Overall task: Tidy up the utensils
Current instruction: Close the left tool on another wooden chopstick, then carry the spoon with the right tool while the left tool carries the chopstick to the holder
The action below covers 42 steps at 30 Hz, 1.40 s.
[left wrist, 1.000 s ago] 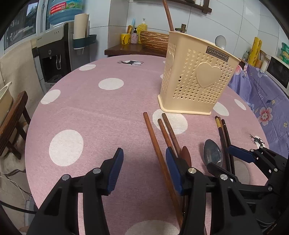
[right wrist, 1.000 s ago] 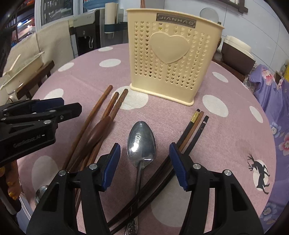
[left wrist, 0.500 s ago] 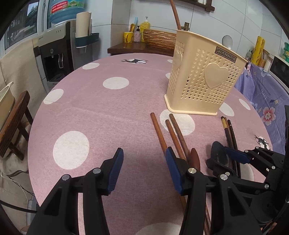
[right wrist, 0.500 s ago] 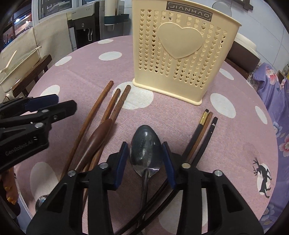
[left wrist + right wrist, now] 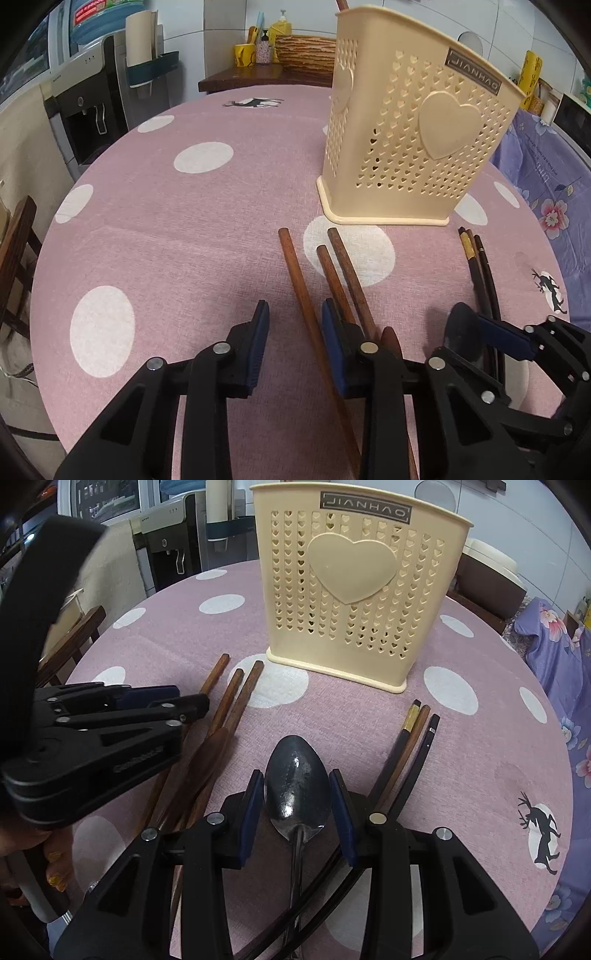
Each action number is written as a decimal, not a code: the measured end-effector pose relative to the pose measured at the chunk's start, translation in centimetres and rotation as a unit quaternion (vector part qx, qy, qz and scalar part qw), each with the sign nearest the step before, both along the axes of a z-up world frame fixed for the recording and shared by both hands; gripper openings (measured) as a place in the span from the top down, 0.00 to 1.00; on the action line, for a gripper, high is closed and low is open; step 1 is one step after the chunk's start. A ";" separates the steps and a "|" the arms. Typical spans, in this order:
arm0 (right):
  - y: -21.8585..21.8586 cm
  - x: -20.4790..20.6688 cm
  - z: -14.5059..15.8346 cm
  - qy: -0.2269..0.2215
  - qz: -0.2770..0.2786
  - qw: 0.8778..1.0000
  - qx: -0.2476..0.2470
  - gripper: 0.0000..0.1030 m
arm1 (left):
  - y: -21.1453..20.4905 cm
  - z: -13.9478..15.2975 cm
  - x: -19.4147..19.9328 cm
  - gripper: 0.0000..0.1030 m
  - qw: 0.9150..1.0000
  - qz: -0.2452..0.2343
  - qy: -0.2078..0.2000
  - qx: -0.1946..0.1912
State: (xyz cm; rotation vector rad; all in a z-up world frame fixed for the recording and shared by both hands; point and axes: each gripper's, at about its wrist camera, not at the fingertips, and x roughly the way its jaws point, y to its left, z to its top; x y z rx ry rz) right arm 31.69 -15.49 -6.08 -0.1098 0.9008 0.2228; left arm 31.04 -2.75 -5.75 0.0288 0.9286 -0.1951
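A cream perforated utensil holder (image 5: 364, 590) with a heart on its wall stands on the pink dotted tablecloth (image 5: 480, 768); it also shows in the left wrist view (image 5: 413, 144). My right gripper (image 5: 297, 806) is shut on the bowl of a metal spoon (image 5: 297, 786), which is held off the cloth. My left gripper (image 5: 295, 332) hangs open over a brown wooden utensil handle (image 5: 301, 291). Two more wooden handles (image 5: 345, 277) lie beside it. Dark chopsticks (image 5: 413, 753) lie to the right of the spoon.
A water dispenser (image 5: 92, 110) and a wooden chair (image 5: 14, 251) stand off the table's left edge. A side shelf with bottles and a basket (image 5: 291, 51) is behind the table. A purple floral cloth (image 5: 554, 177) lies at the right.
My right gripper has closed from wide open onto the spoon's bowl and lifted it. My left gripper has shifted right, so a wooden handle now lies between its fingers.
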 end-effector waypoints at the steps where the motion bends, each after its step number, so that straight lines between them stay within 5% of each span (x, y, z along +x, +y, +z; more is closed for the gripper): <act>1: -0.1 -0.1 0.1 -0.001 -0.001 1.000 0.001 0.64 | -0.1 0.0 0.1 0.73 1.000 0.000 0.001 0.001; 15: -1.6 -1.1 1.9 -0.021 -0.015 0.999 0.027 0.64 | -2.2 0.0 3.3 0.90 1.000 0.006 0.004 0.021; 27: -2.6 -1.5 3.0 -0.040 -0.013 0.997 0.063 0.64 | -2.1 0.4 3.9 0.92 1.000 0.018 -0.005 -0.002; 42: -5.6 -2.5 8.0 -0.078 -0.001 0.986 0.150 0.65 | 1.1 10.0 -0.7 0.92 0.990 0.022 -0.127 -0.063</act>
